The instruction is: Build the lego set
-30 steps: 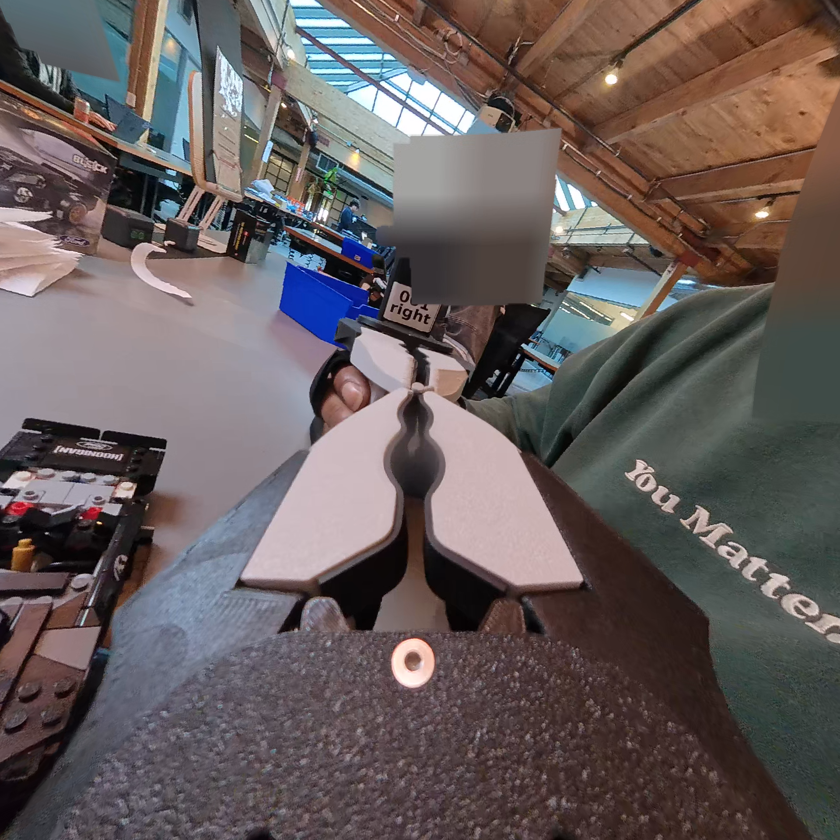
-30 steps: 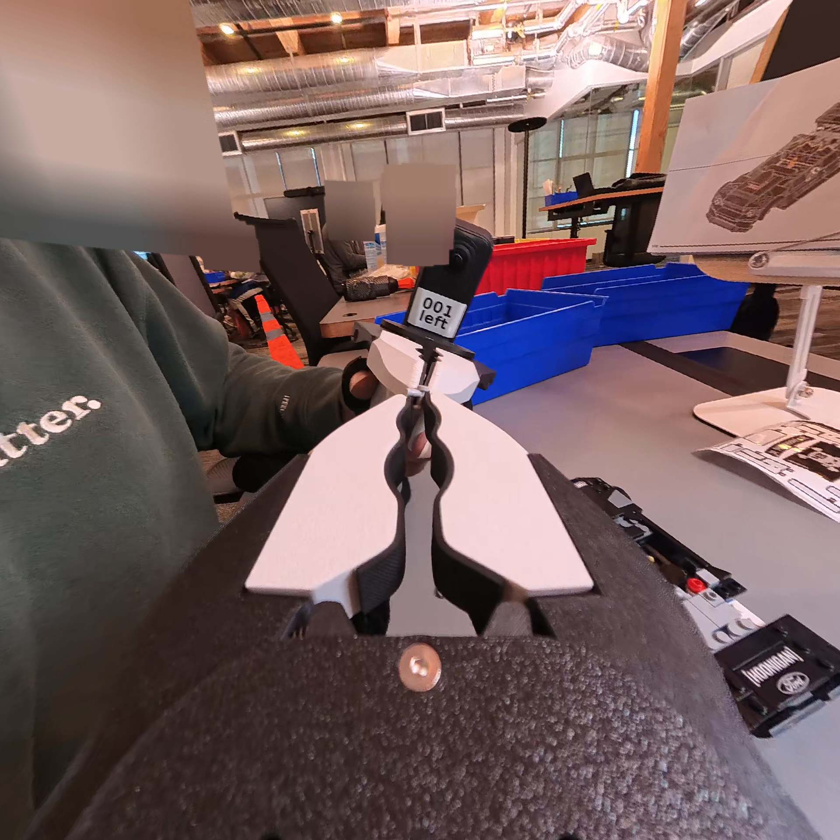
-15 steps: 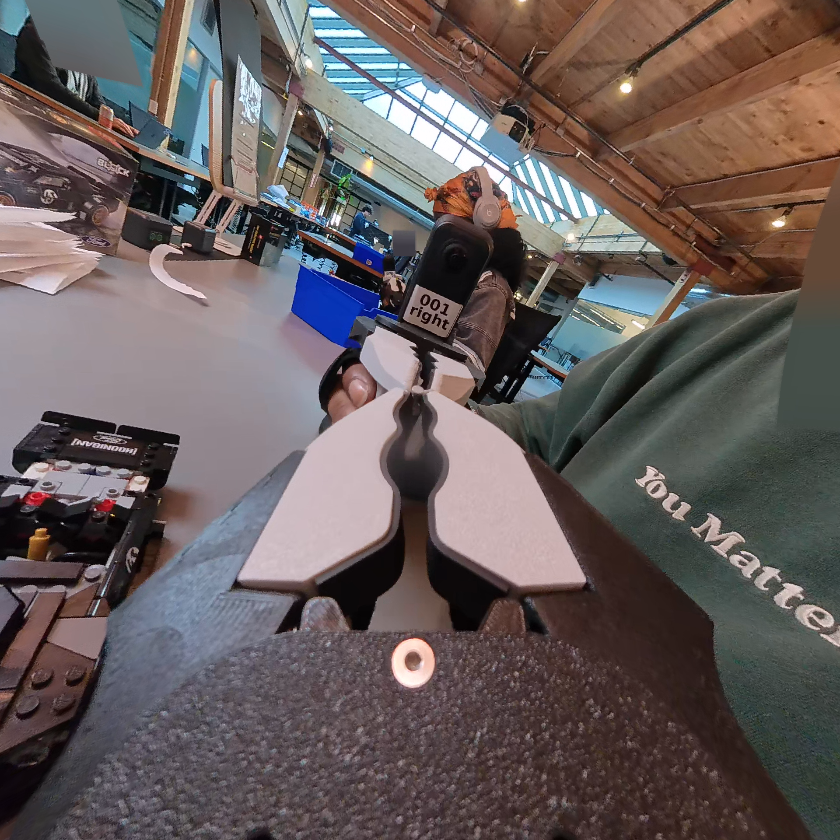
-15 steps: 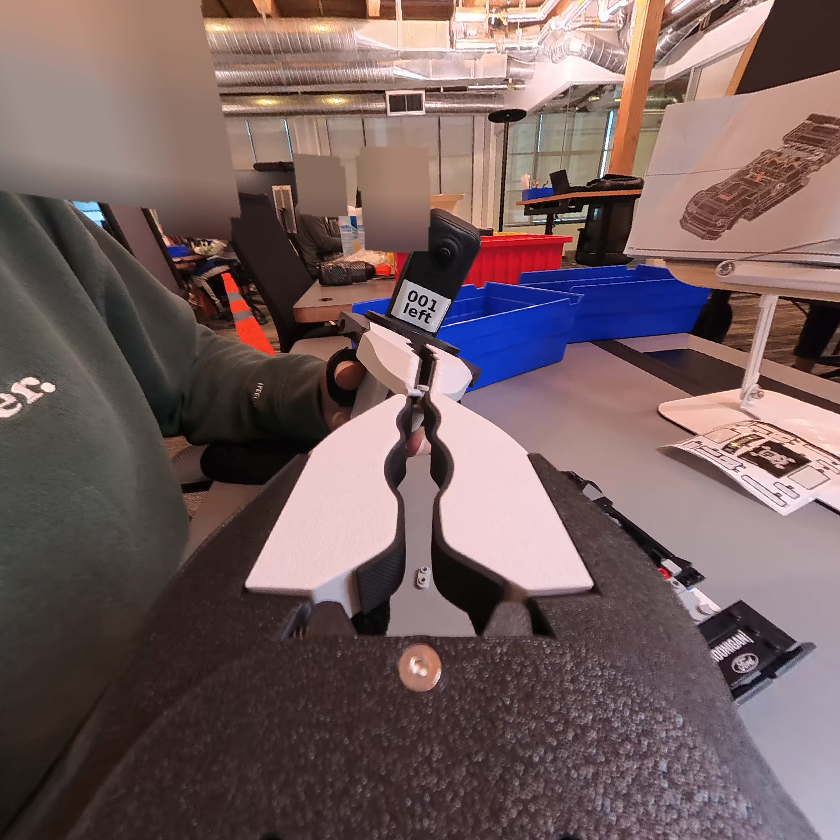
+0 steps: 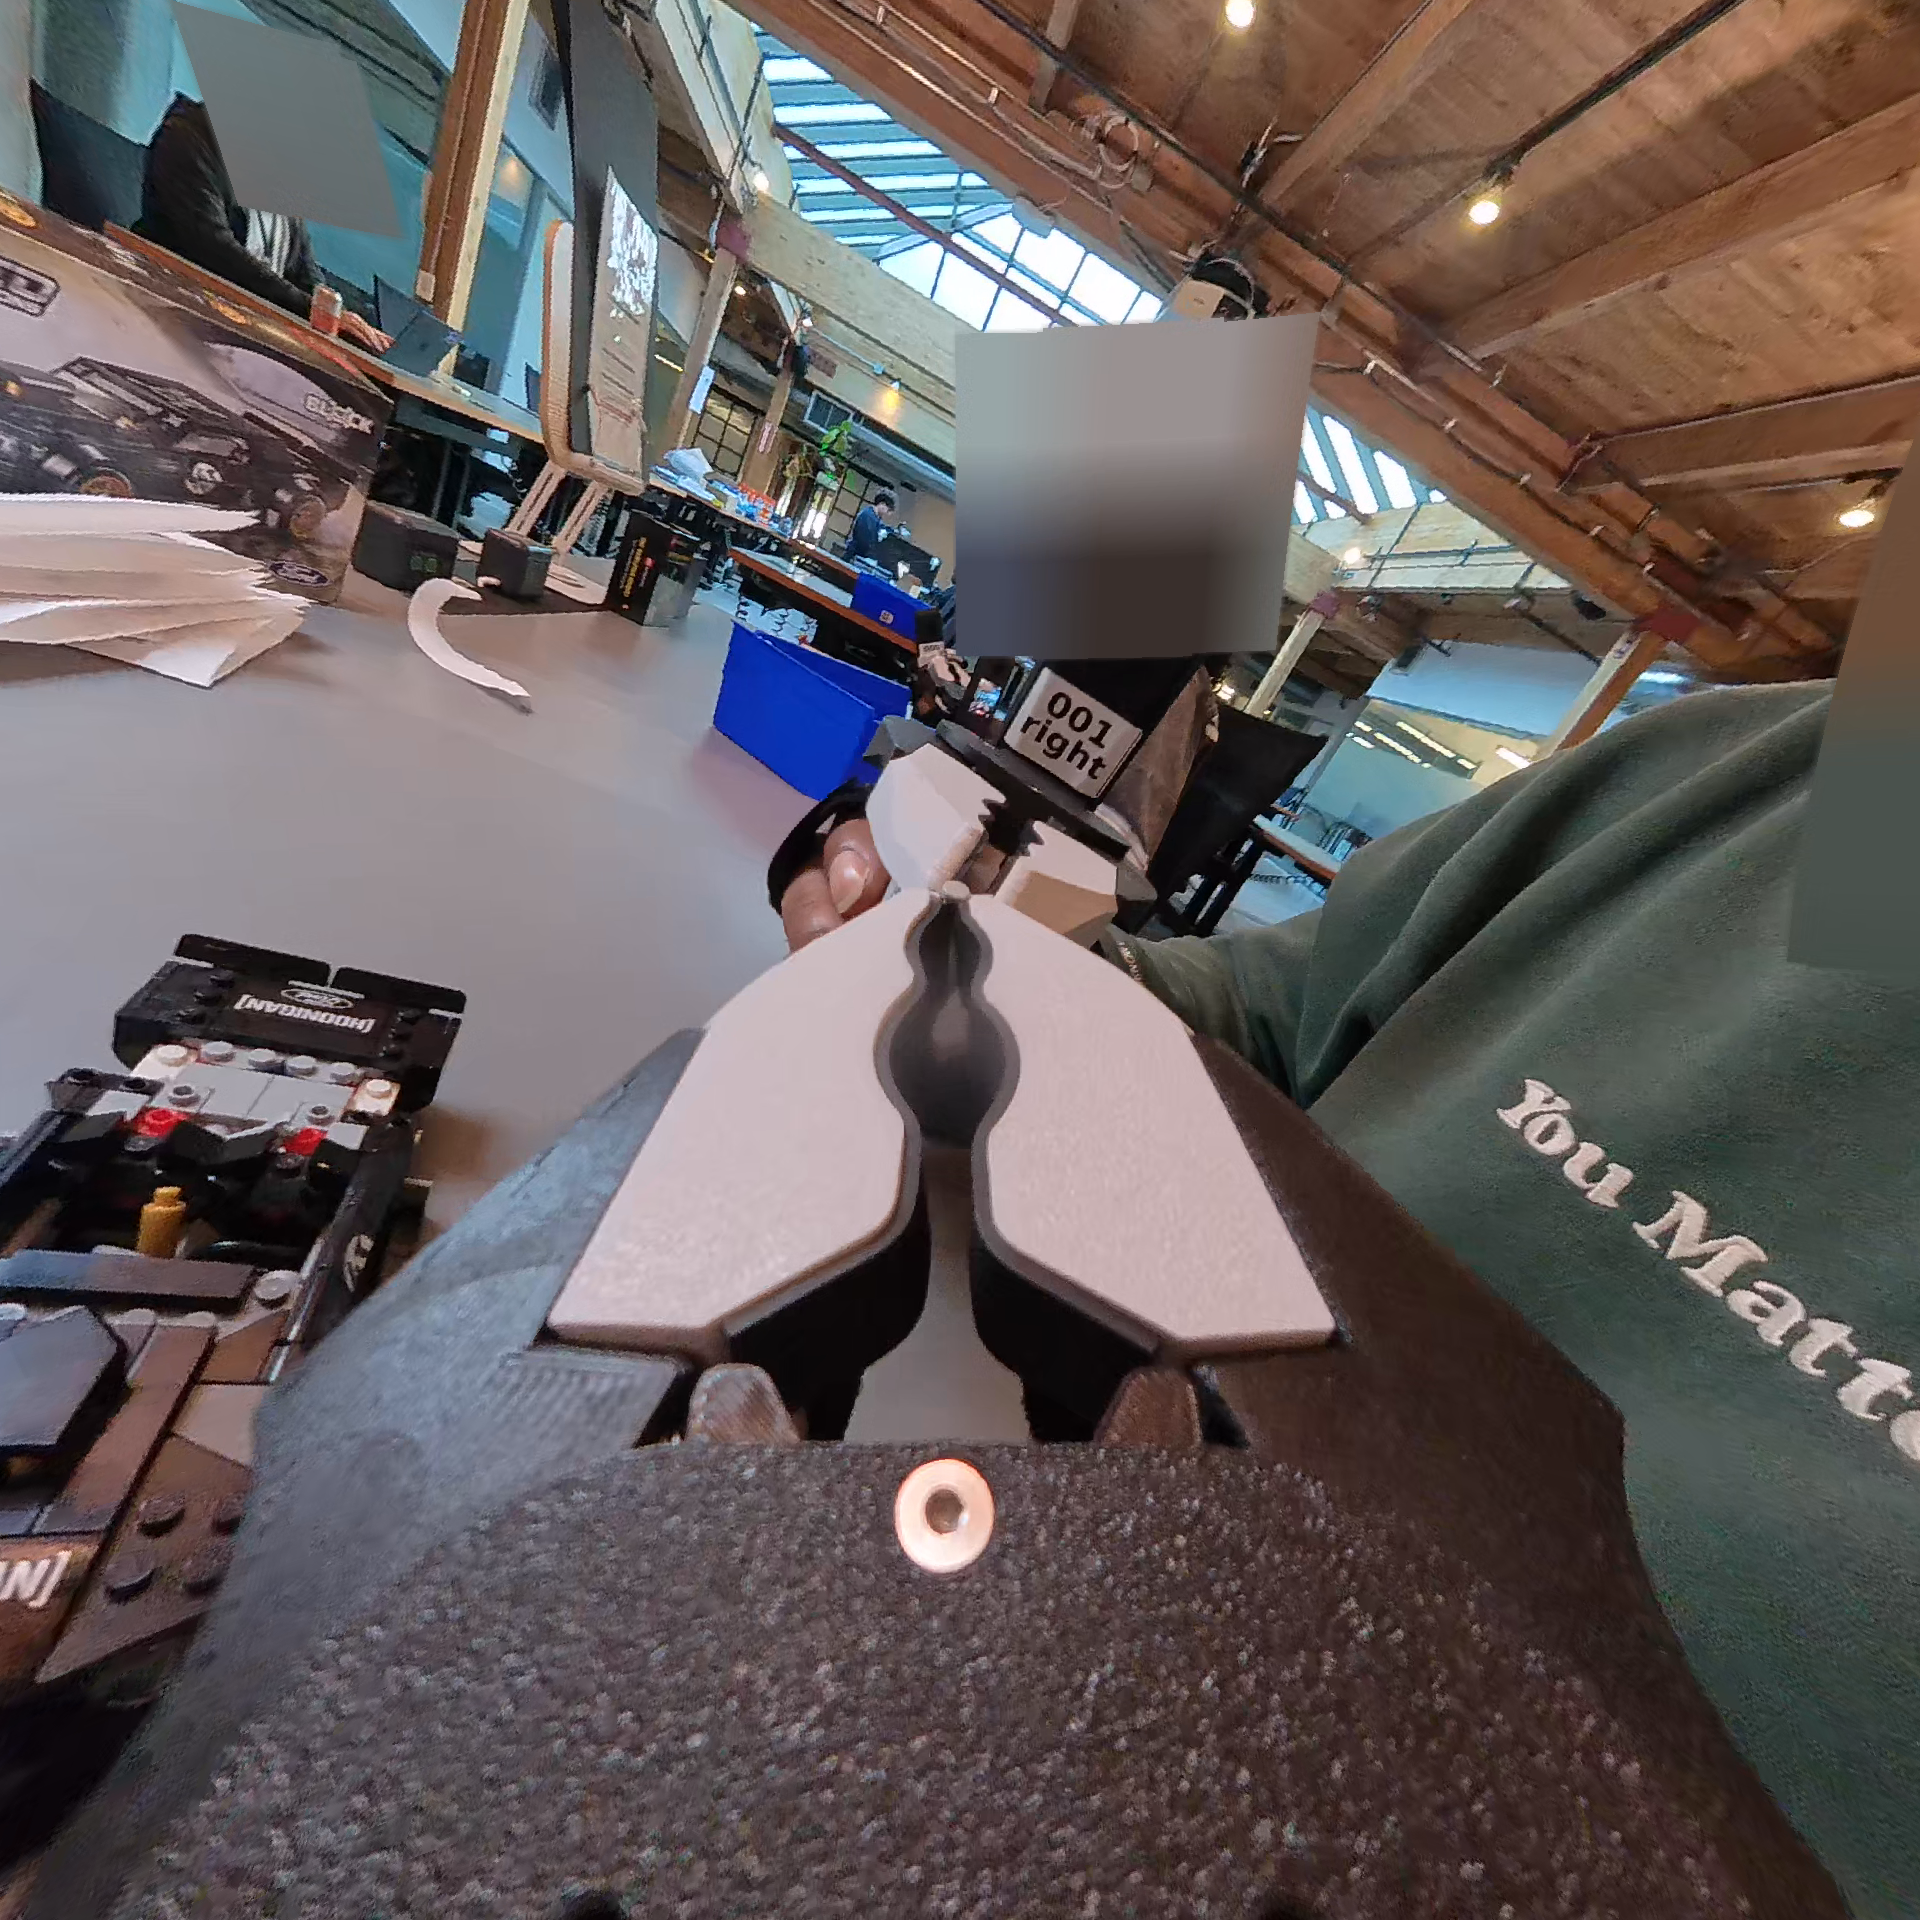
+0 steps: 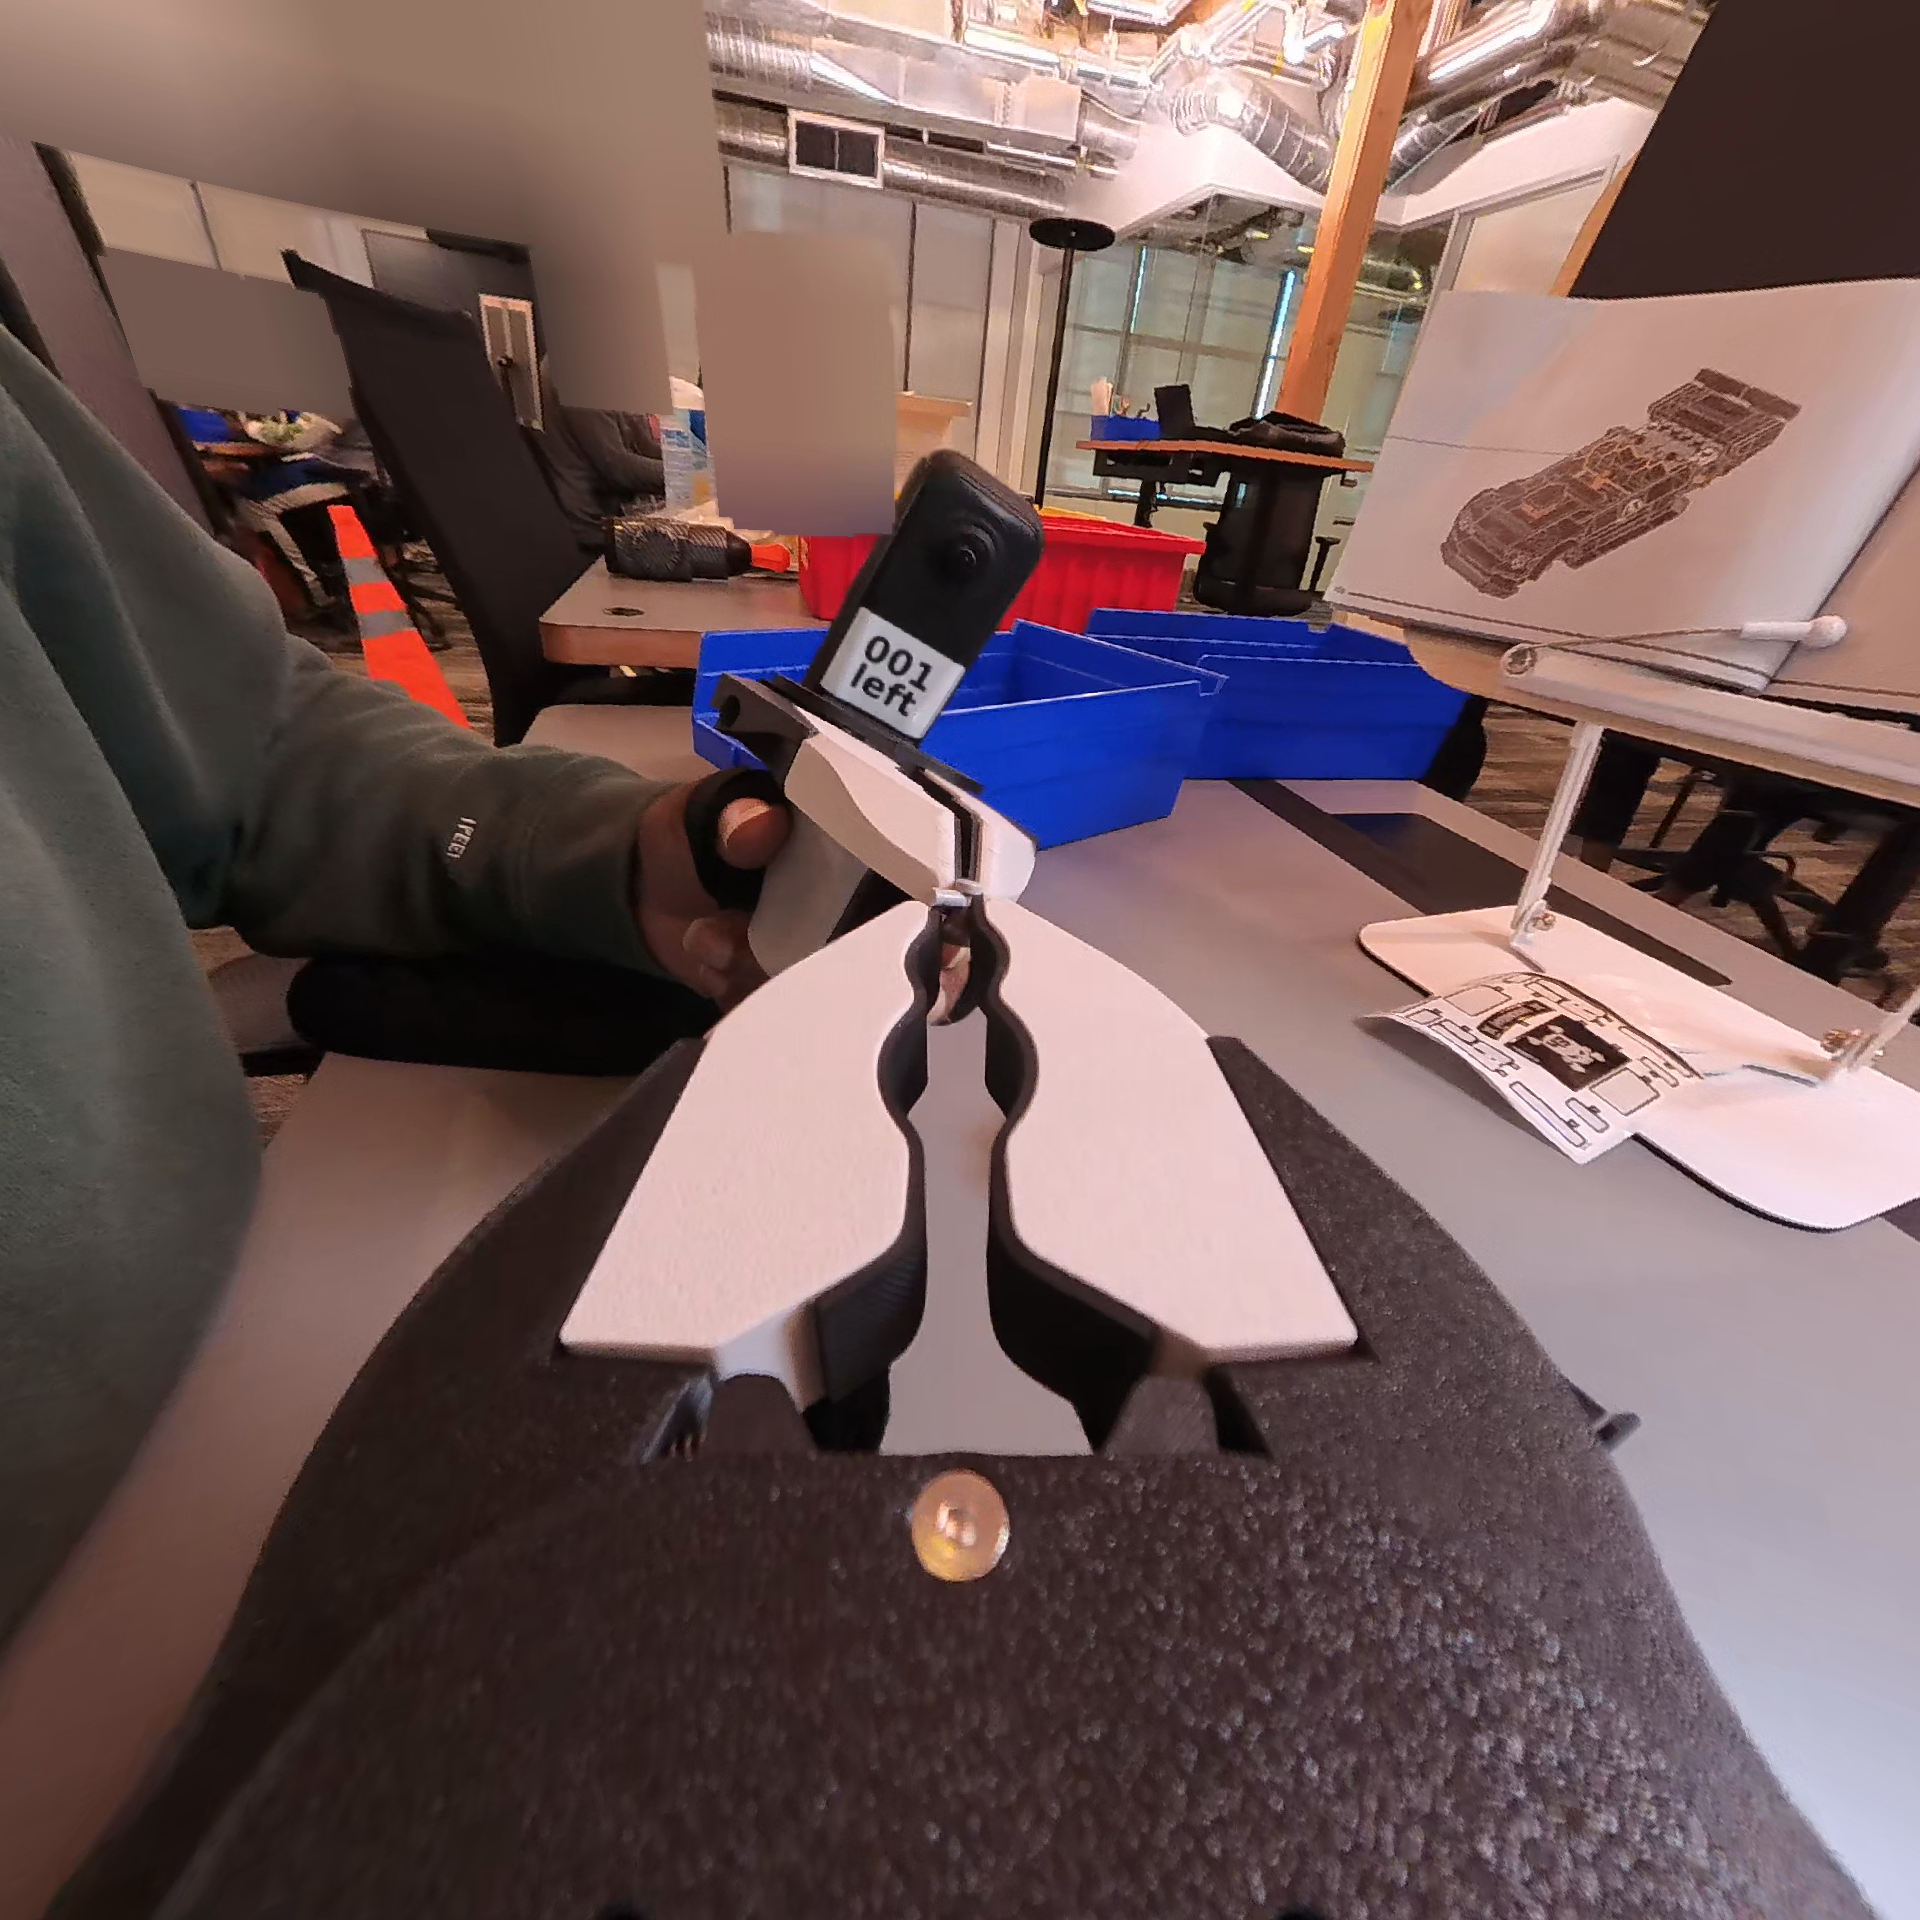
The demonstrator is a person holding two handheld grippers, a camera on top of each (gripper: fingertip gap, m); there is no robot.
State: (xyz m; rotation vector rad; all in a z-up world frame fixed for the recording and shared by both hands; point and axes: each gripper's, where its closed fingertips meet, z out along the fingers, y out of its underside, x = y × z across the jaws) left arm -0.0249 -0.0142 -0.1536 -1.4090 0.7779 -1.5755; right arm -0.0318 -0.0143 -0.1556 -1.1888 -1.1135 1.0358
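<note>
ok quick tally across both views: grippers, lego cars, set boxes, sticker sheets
grippers: 2, left gripper and right gripper
partly built lego car: 1
set box: 1
sticker sheet: 1
total: 5

You sit at a grey table (image 5: pixel 436 831) in a wide, open workshop under a timber ceiling (image 5: pixel 1558 208) with a long skylight (image 5: pixel 966 260) and small spot lamps. To your far side stand blue bins (image 6: pixel 1091 727) and a red bin (image 6: pixel 1101 561), with an orange cone (image 6: pixel 384 623) on the floor at the left. Farther off you see a wooden post (image 6: pixel 1340 208), silver ducts (image 6: pixel 1039 62), tall windows (image 6: pixel 1174 343), a black chair (image 6: pixel 468 499) and other desks (image 6: pixel 1205 452).
</note>
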